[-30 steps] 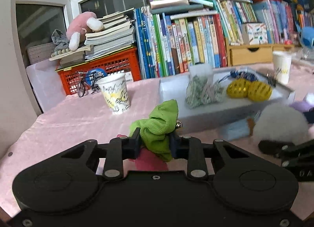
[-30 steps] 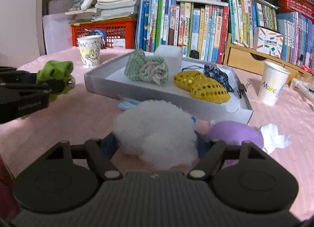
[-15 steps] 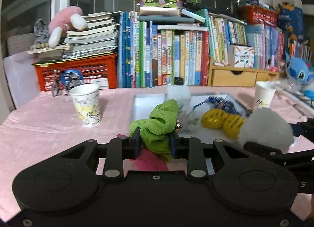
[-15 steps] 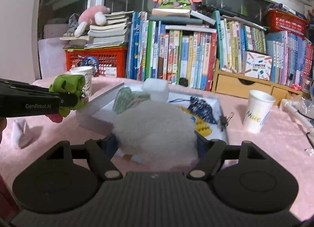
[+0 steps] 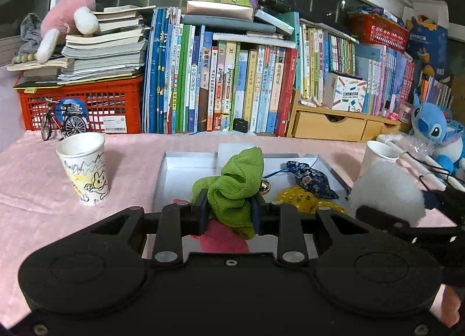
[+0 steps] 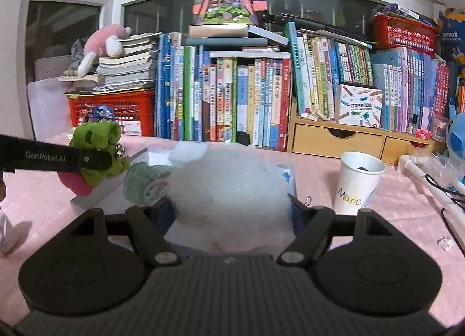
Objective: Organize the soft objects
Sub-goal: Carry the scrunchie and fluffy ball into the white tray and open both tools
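Observation:
My left gripper (image 5: 229, 209) is shut on a green cloth toy (image 5: 237, 183) with a pink part (image 5: 223, 241) below it and a small bell at its side. It hangs over the near edge of the grey tray (image 5: 162, 173). The toy (image 6: 96, 135) also shows at the left of the right wrist view, above the tray's corner. My right gripper (image 6: 232, 211) is shut on a white fluffy ball (image 6: 229, 188), held above the tray's right side. In the tray lie a blue patterned pouch (image 5: 312, 180), yellow sequined pieces (image 5: 296, 195), a green checked cloth (image 6: 142, 182) and a white foam block (image 5: 229, 151).
Two paper cups stand on the pink tablecloth, one left of the tray (image 5: 84, 167) and one right of it (image 6: 359, 182). Behind are a row of books (image 5: 232, 89), a red crate (image 5: 87, 106) and wooden drawers (image 6: 340, 138). A blue plush (image 5: 436, 132) and a white tube (image 6: 421, 173) are at the right.
Both grippers have risen and come over the tray, still holding their loads. The left view has swung to face the tray straight on, and the white ball now covers most of the tray in the right view.

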